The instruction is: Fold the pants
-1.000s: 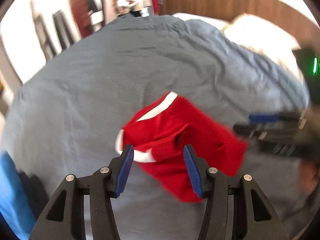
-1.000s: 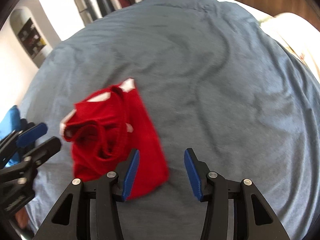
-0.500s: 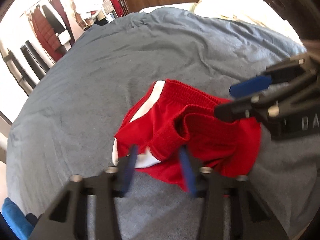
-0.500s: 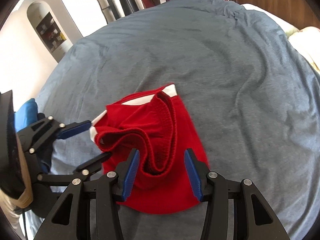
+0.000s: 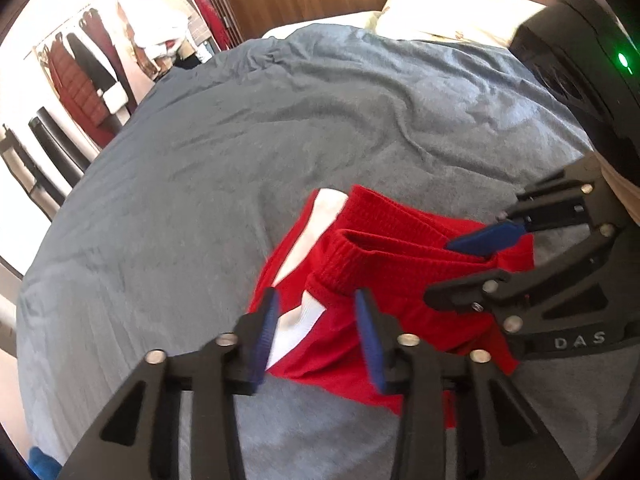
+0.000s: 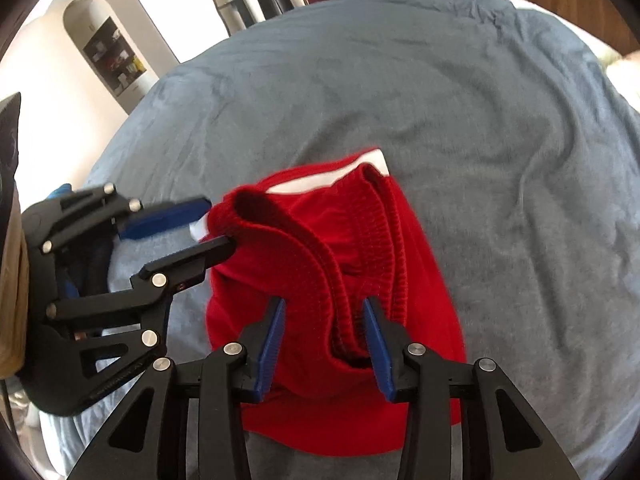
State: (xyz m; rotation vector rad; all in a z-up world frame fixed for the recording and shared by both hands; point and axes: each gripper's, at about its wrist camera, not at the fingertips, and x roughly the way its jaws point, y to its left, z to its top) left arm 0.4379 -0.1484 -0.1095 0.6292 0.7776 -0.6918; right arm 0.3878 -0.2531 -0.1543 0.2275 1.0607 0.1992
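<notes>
Grey bedding spreads wide beyond the left tongs, whose jaws, just opening, straddle the red pants near a white stripe. From the right wrist, the right tongs, just closing, bracket the ribbed waistband without pinching it; the waistband runs away from them.

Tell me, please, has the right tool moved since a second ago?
Yes. The right tool came forward over the grey bedspread and now straddles the red shorts' waistband, jaws just closing.

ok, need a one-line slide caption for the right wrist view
Right gripper, jaws closing, straddles the waistband of red shorts on a grey bedspread; left gripper meets the waistband's other end.
</notes>
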